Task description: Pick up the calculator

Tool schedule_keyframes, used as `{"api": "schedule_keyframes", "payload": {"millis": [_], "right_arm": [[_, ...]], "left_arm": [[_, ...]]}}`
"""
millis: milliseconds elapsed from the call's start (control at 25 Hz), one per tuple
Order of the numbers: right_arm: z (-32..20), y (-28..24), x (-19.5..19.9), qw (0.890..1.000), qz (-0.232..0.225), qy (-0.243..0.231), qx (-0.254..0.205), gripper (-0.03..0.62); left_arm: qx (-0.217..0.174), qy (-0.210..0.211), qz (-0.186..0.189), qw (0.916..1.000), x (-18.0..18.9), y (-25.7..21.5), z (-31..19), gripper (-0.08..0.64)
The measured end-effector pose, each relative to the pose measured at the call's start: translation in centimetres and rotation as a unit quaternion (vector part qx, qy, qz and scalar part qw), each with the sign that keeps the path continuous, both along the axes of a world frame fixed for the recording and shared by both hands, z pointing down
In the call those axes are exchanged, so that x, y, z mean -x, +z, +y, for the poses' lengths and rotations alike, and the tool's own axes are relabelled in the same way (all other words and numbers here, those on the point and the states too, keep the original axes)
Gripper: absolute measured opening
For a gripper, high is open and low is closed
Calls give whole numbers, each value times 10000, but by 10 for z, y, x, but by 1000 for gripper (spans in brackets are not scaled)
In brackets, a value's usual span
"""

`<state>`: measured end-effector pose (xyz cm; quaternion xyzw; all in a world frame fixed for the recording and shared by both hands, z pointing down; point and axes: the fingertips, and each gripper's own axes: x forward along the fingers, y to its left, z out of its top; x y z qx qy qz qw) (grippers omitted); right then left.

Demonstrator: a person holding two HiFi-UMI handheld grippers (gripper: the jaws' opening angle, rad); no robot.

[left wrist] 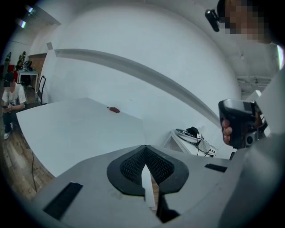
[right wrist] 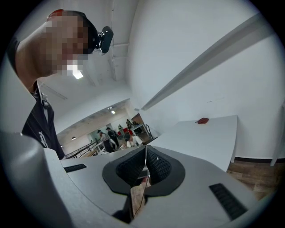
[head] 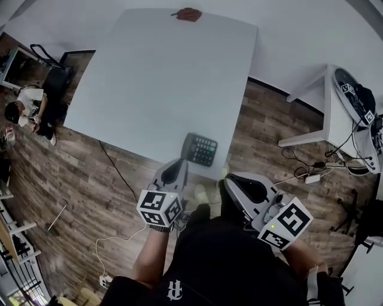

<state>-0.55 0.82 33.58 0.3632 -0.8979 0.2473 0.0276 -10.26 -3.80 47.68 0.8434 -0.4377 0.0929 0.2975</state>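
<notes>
Head view: one calculator (head: 199,149), one table (head: 155,77), two hand-held grippers (head: 176,165) (head: 229,186) pressed together.

Black calculator (head: 199,149), white table (head: 149,77)

My head camera looks steeply down from above. The table (head: 161,72) fills the upper middle of the frame, and my left gripper (head: 175,169) and right gripper (head: 234,186) sit close at the bottom. The camera on my left gripper rides just behind its jaws and looks nearly level across the table, which lies at middle left. The camera on my right gripper faces likewise, with the table at middle right. All 3 views share the table and the red thing (head: 187,14) at its far edge.
</notes>
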Motion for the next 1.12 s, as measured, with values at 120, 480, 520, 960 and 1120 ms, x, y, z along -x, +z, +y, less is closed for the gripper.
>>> {"api": "schedule_keyframes", "payload": {"millis": [120, 480, 520, 960, 1120], "right_arm": [[-18, 8, -2, 9998, -51, -181, 112, 15], [-66, 37, -3, 9966, -83, -630, 534, 15], [-68, 42, -4, 9960, -58, -655, 607, 15], [-95, 70, -9, 9919, 70, -698, 1055, 15], [-99, 73, -8, 9910, 46, -721, 1126, 15]], "left_arm": [[341, -61, -172, 9993, 5, 28, -10, 6], [1215, -184, -573, 9908, 22, 115, -38, 6], [1266, -191, -578, 9901, 24, 123, -41, 6], [1867, 365, -484, 9806, 17, 178, -48, 27], [2074, 524, -431, 9759, 13, 192, -47, 109]]}}
